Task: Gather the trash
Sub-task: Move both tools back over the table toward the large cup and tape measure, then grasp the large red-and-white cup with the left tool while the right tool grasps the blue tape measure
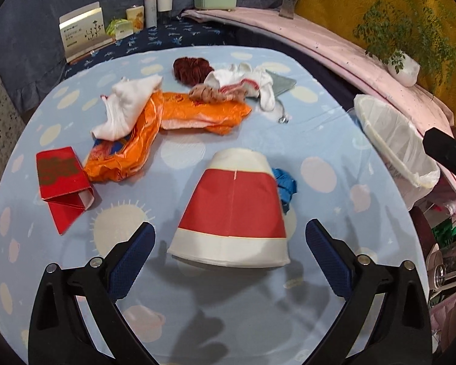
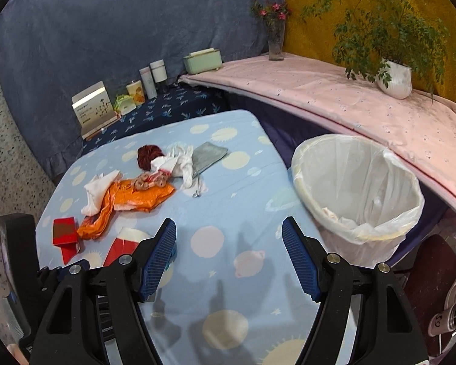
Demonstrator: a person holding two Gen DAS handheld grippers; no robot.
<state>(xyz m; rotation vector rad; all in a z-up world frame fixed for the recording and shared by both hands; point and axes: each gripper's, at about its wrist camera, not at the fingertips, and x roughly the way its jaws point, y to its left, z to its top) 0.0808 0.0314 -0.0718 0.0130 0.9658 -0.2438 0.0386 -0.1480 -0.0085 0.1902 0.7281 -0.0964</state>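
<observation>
Left wrist view: left gripper (image 1: 229, 243), jaws wide, straddles a flattened conical paper cup (image 1: 232, 203); right gripper (image 2: 229, 255) gapes empty.

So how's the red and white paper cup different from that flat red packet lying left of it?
The paper cup is a cone lying on its side, red in the middle with white bands at both ends. The red packet is flat and folded, red all over with a darker pattern on top. In the left wrist view the cup sits between the open left gripper's fingers; the packet lies off to their left. Both rest on the blue sheet, untouched.
</observation>
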